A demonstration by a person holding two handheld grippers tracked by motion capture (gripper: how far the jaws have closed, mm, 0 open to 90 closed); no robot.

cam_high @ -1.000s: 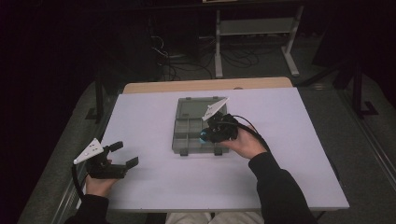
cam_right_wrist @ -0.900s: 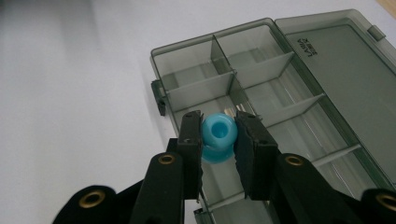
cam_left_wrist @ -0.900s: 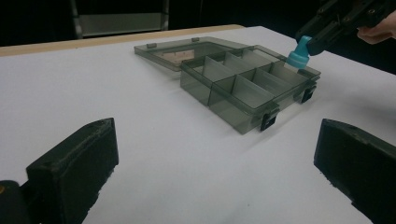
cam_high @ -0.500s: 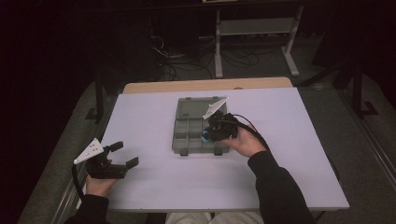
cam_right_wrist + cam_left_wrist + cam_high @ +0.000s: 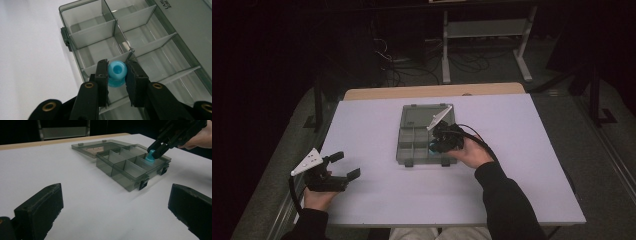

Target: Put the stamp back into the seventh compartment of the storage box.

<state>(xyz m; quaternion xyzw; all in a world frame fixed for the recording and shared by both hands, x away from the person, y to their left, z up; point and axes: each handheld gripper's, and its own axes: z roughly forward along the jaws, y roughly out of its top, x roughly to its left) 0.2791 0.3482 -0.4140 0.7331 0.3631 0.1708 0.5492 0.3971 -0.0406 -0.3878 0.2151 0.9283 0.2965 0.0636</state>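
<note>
Blue plastic, a small knob-shaped piece (image 5: 116,73) with a rounded hollow head, is pinched between the two pads of the right claw (image 5: 117,82), which is pressed together on its sides. In the right gripper view the piece hangs over one of the compartments of the smoky translucent organiser box (image 5: 412,145), close to a divider wall, and in the left gripper view it sits low inside the box's near corner row, at or just above the compartment floor; whether it already touches the bottom I cannot tell. The box lies open on the white counter (image 5: 522,165), its lid (image 5: 417,116) folded flat behind it, and every compartment that can be seen looks empty. So, as I judge it, the carrying part is done and the piece is over its slot; what is left is to let go, lift the claw clear of the dividers, and probably fold the lid shut and snap the two dark latches (image 5: 143,184) at the front edge. The left claw (image 5: 341,166) rests on the near-left part of the counter, well apart from the box, its jaws spread wide and holding nothing. No other loose parts lie on the counter.
</note>
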